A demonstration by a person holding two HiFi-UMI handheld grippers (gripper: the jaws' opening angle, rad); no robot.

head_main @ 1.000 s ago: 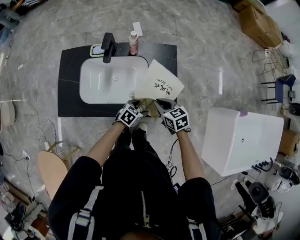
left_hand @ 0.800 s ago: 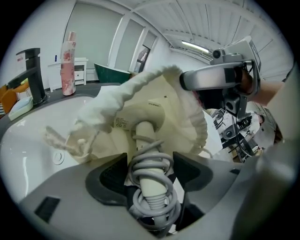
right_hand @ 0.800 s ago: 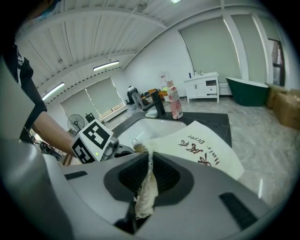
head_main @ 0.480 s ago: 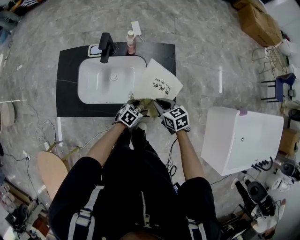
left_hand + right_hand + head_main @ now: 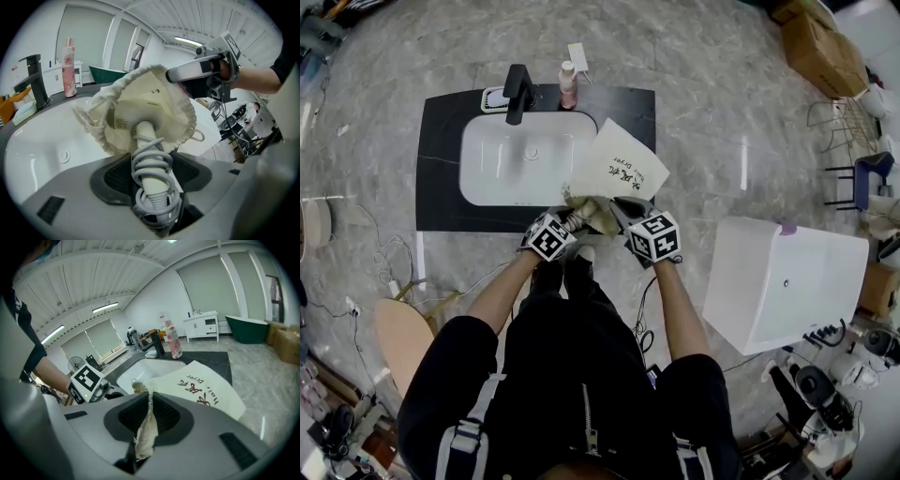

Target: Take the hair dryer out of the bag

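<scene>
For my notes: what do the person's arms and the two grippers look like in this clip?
The left gripper and right gripper are pale grey shells with dark ribbed pads; each carries a cube of black-and-white square markers. The person wears a black top with short sleeves, forearms bare.

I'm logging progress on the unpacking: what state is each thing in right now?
Bag: mouth open, lying beside the sink.
Dryer: handle out of the bag, head inside.
Cord: coiled round the handle.
Left gripper: shut on the dryer's handle.
Right gripper: shut on the bag's edge.
Faucet: no water running.
Bottle: upright.
</scene>
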